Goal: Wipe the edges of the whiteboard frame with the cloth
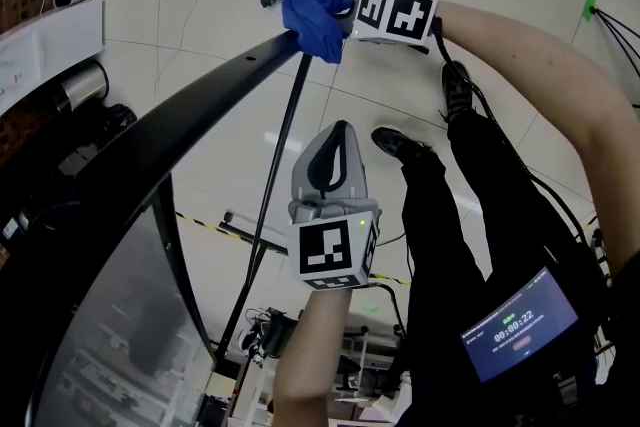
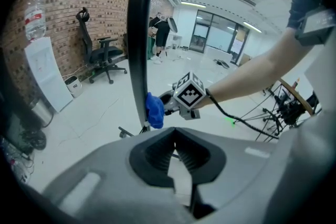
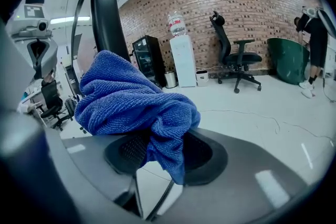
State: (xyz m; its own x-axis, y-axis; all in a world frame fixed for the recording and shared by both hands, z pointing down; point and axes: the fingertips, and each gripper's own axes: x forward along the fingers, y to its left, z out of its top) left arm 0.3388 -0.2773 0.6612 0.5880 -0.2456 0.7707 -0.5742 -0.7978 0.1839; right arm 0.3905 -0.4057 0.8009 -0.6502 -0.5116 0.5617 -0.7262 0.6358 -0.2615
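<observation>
- One blue cloth (image 1: pixel 315 15) is bunched in the clamped right gripper (image 1: pixel 340 7) and pressed against the edge of the black whiteboard frame (image 1: pixel 200 105).
- Wiping is judged under way; how much is already cleaned cannot be told.
- Nothing is held by the closed left gripper (image 1: pixel 338 137), apart from the frame.

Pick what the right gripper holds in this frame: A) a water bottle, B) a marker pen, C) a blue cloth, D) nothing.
C: the right gripper is shut on the blue cloth, which is bunched in its grip at the edge of the black whiteboard frame.
</observation>
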